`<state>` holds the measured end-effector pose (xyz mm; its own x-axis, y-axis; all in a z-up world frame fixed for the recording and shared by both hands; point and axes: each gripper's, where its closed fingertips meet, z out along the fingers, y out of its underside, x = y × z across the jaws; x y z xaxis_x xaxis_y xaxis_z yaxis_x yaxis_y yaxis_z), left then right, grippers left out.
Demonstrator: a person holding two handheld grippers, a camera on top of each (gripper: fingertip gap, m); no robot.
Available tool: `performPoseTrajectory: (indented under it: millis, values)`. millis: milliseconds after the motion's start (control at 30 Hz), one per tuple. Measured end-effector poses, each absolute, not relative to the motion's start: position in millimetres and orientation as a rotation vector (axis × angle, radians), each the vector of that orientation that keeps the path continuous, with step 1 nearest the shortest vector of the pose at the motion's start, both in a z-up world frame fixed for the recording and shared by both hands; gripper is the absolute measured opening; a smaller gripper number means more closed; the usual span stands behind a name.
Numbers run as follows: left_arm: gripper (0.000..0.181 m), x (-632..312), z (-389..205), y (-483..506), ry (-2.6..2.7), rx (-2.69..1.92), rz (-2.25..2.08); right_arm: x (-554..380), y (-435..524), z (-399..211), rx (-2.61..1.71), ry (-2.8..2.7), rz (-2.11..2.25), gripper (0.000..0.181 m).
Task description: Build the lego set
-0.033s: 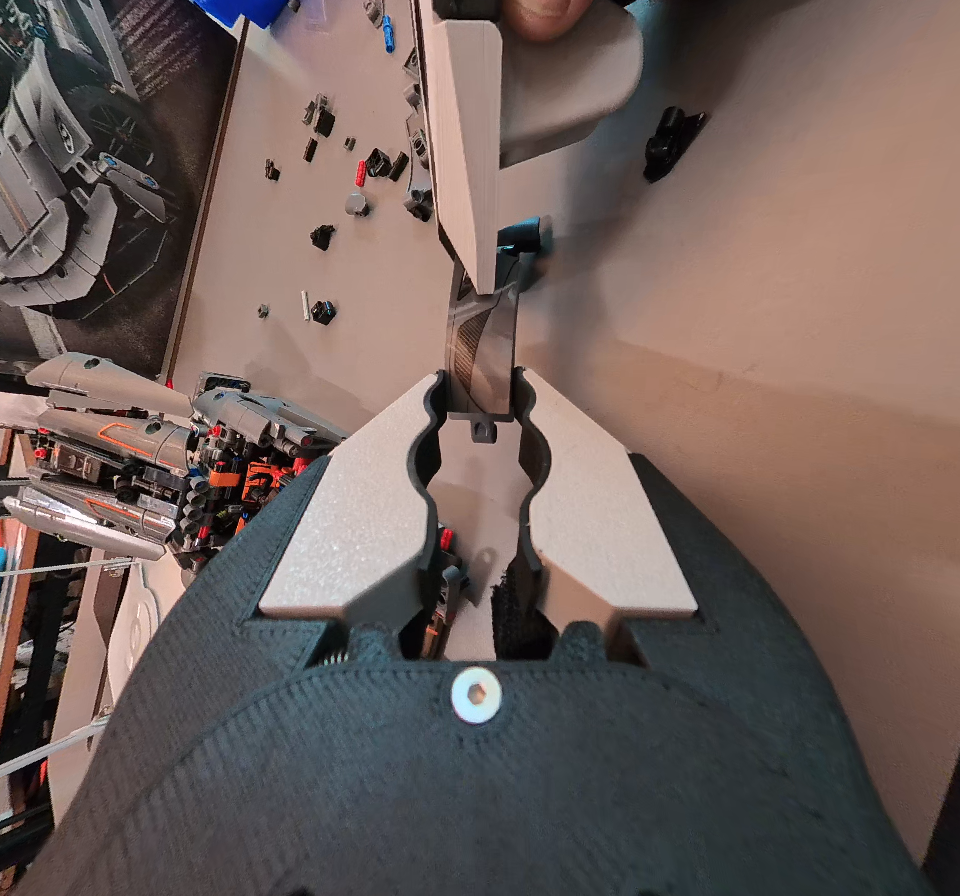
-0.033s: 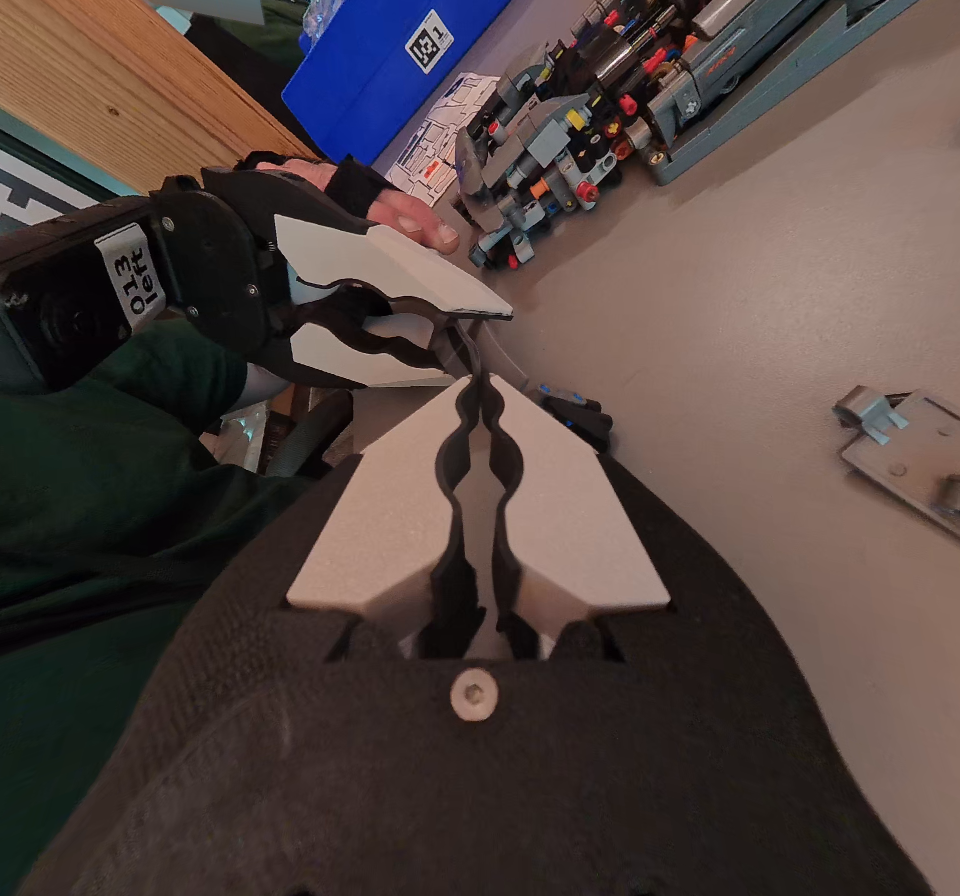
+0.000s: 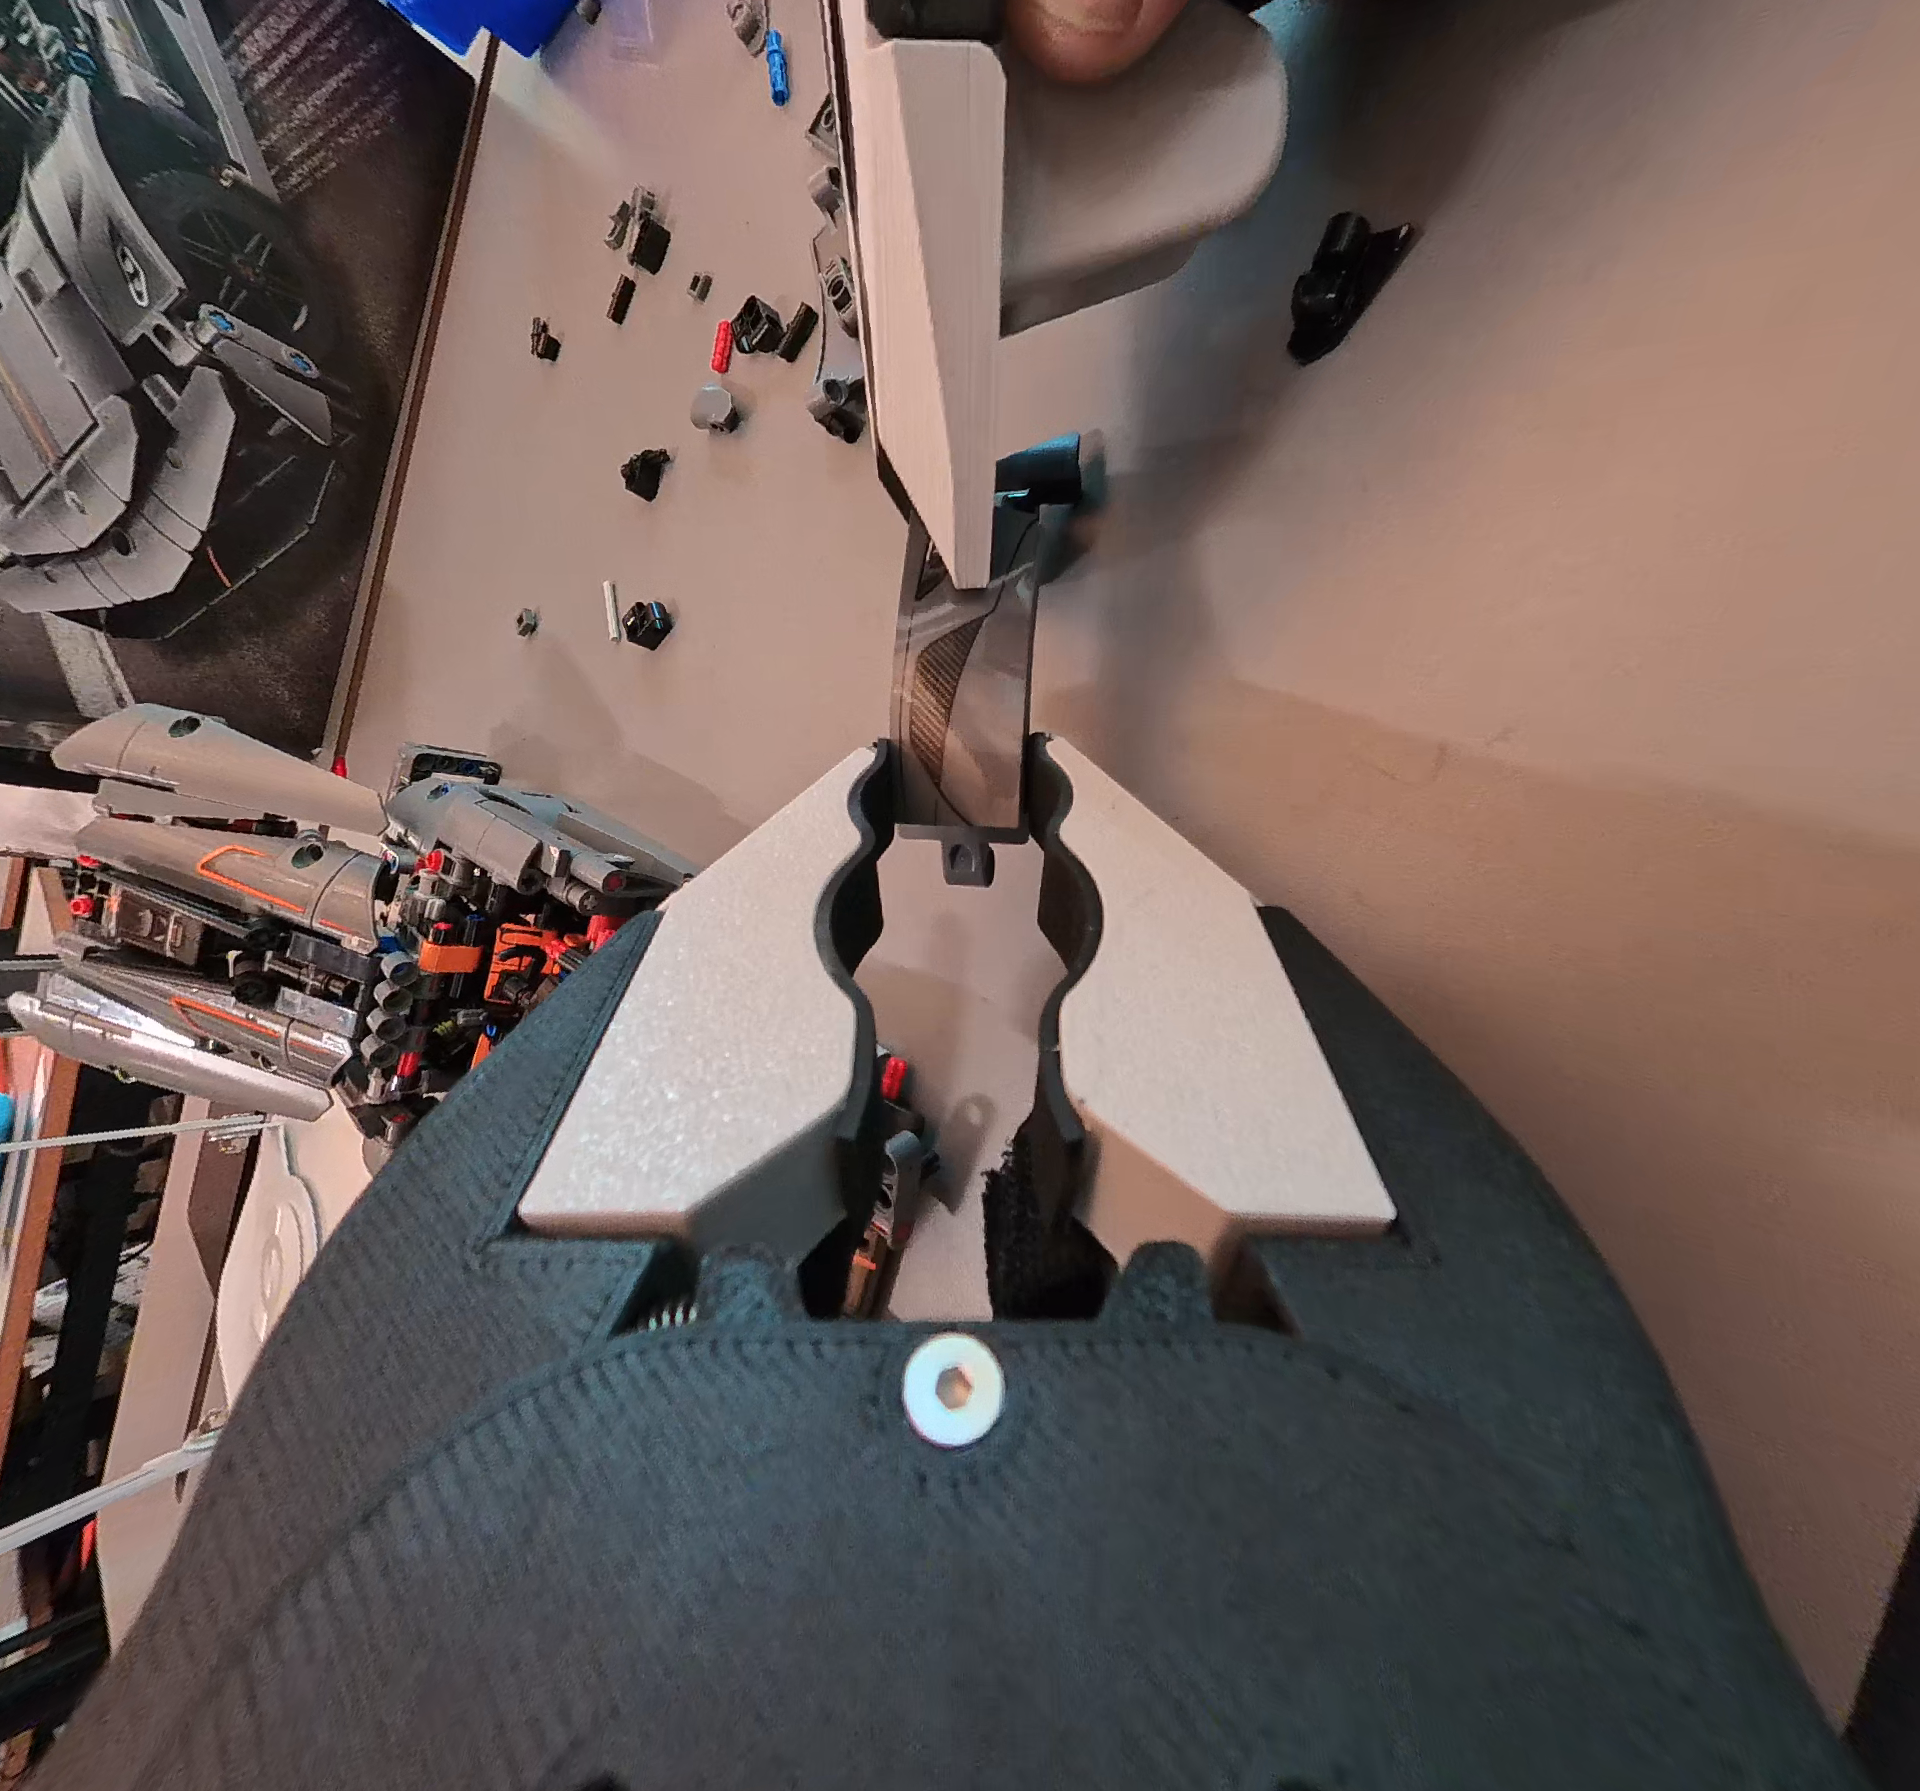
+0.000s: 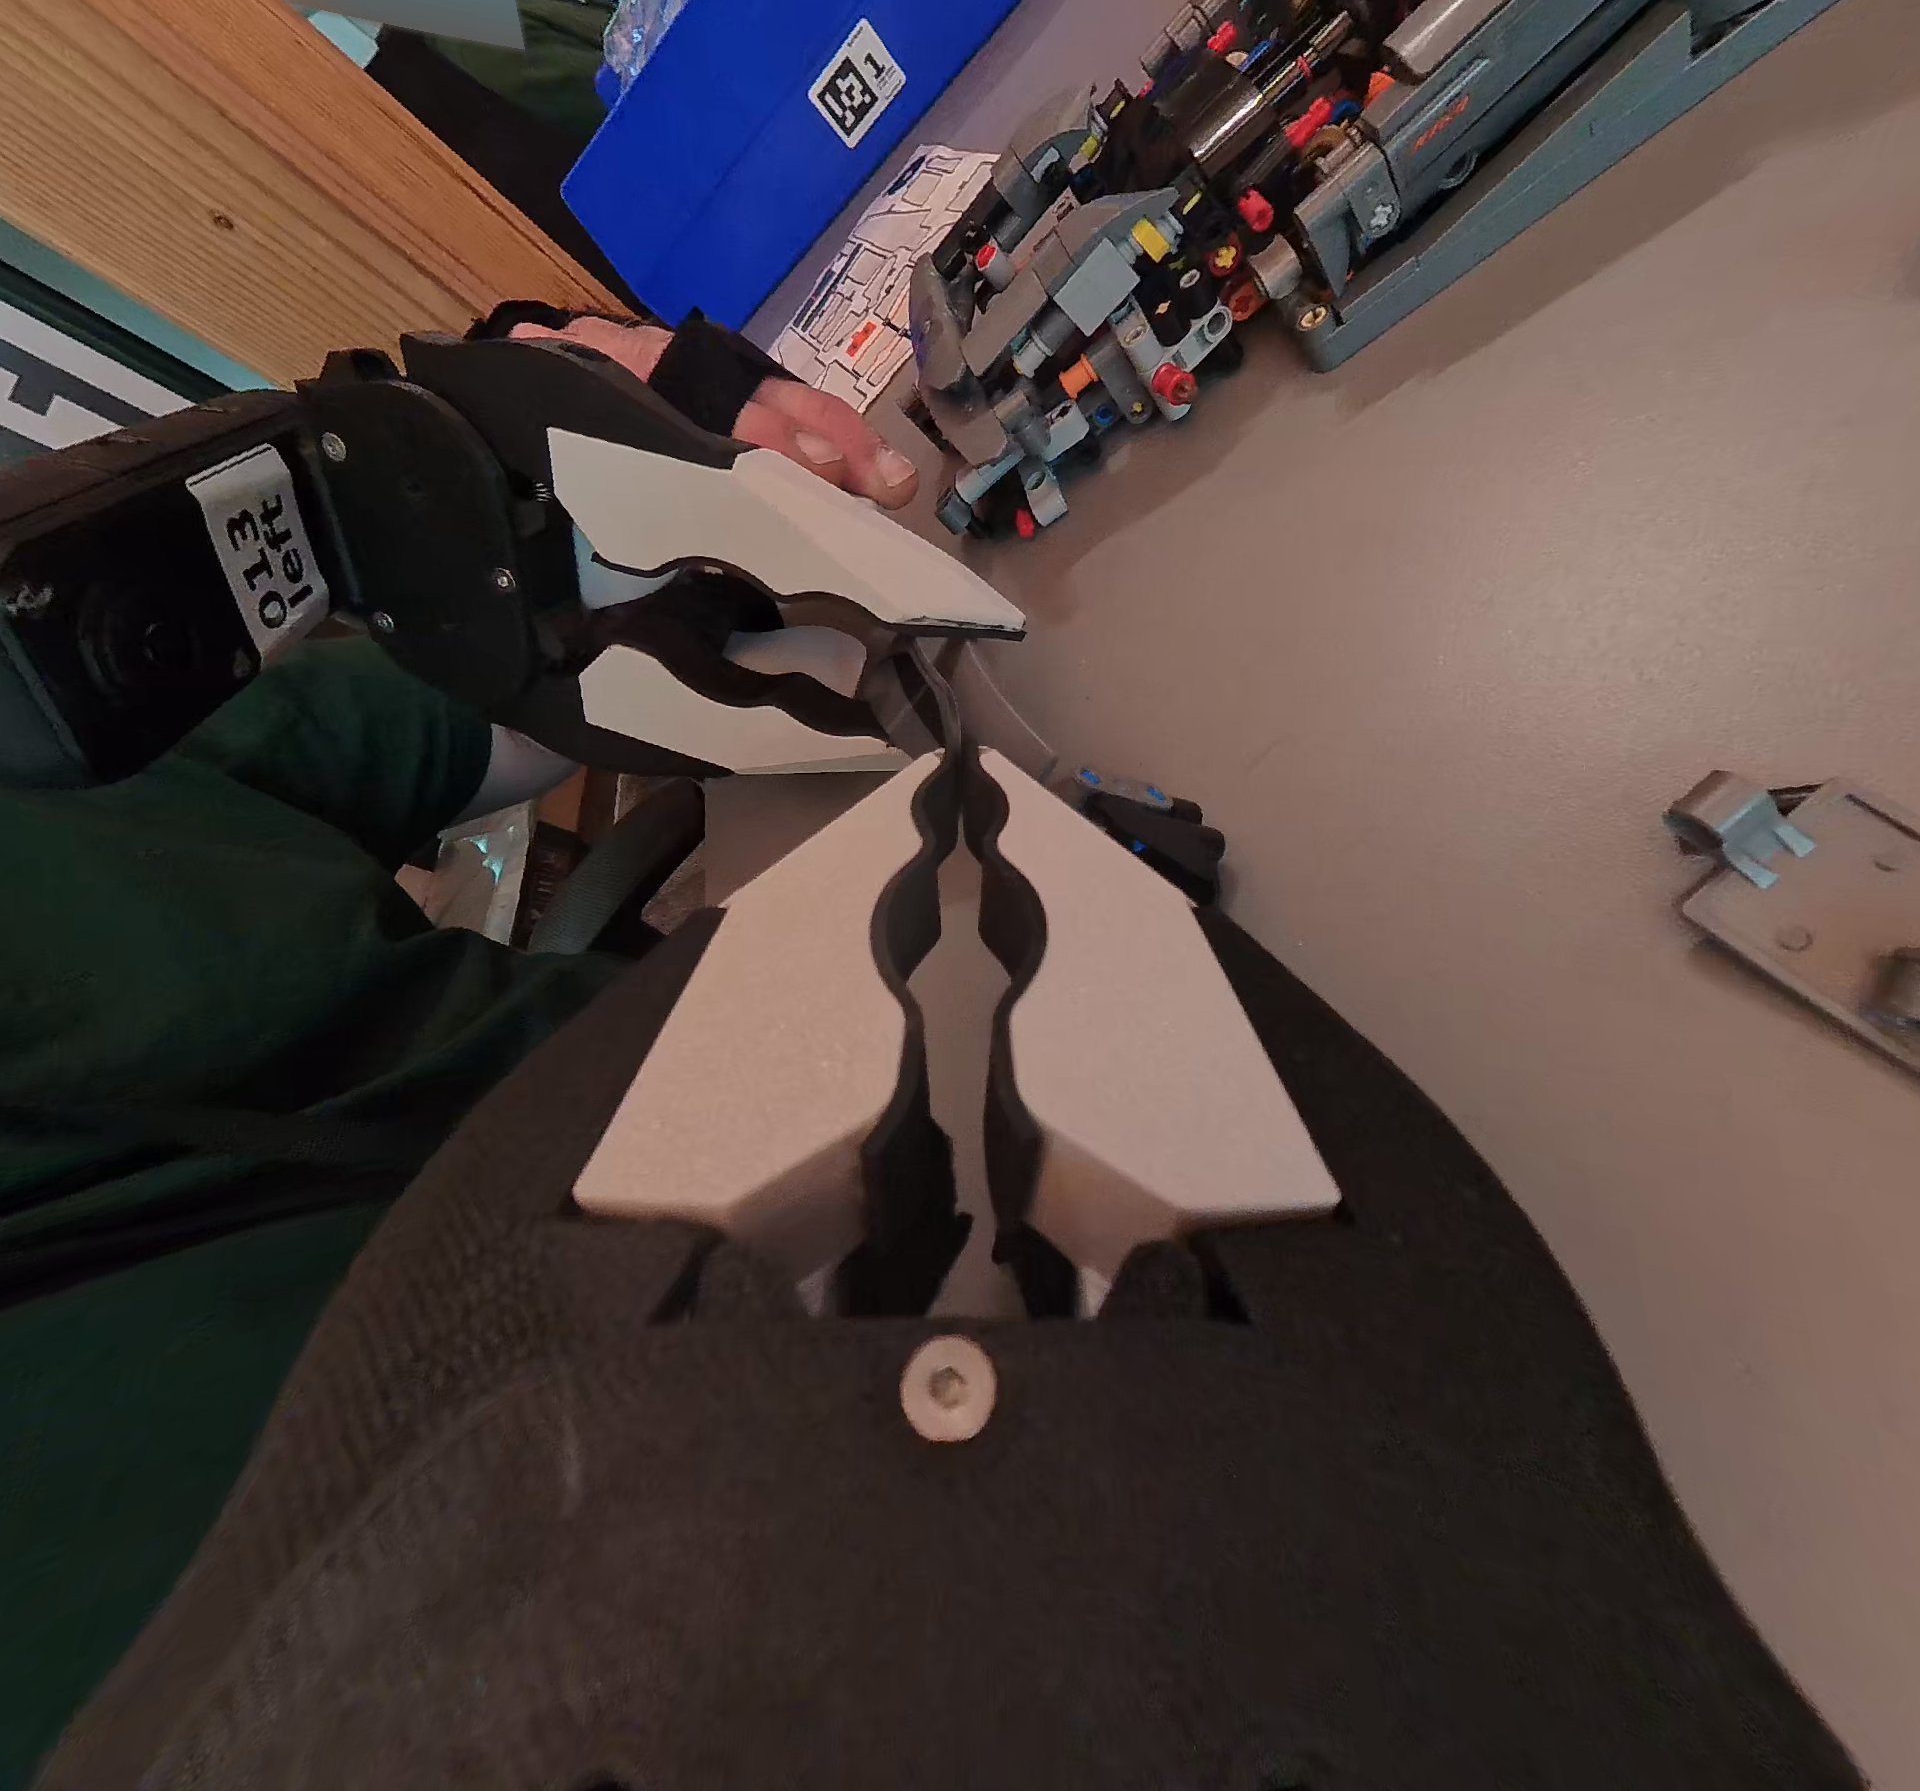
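Note:
My left gripper (image 3: 961, 791) is shut on the near end of a dark grey curved panel (image 3: 971, 692) with a patterned sticker, and holds it above the table. My right gripper (image 4: 961, 765) is closed on the panel's far end, so both hold the same piece. In the left wrist view the right gripper (image 3: 966, 536) comes down from the top with a thumb on it. In the right wrist view the left gripper (image 4: 904, 661) reaches in from the left, and the panel (image 4: 938, 702) shows only as a thin dark edge.
The part-built grey and orange car model (image 3: 312, 931) (image 4: 1299, 183) lies at the table's side. Loose small pieces (image 3: 727, 328) and a black piece (image 3: 1340, 287) lie scattered. A blue bin (image 4: 790, 79), a sticker sheet (image 4: 883, 287) and a grey plate assembly (image 4: 1818, 900) are nearby. The grippers are tip to tip, or close to it.

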<state>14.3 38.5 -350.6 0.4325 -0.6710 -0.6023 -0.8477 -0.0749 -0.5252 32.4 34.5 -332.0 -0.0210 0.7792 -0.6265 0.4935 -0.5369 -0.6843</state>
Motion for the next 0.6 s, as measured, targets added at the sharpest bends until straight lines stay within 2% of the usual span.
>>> performPoseTrajectory:
  millis: [600]
  values:
    - [0.023, 14.2, -350.3, 38.9, 1.307, -1.810, 0.267, 32.2, 35.1, -332.5, -1.979, -1.353, 1.417, 0.000]
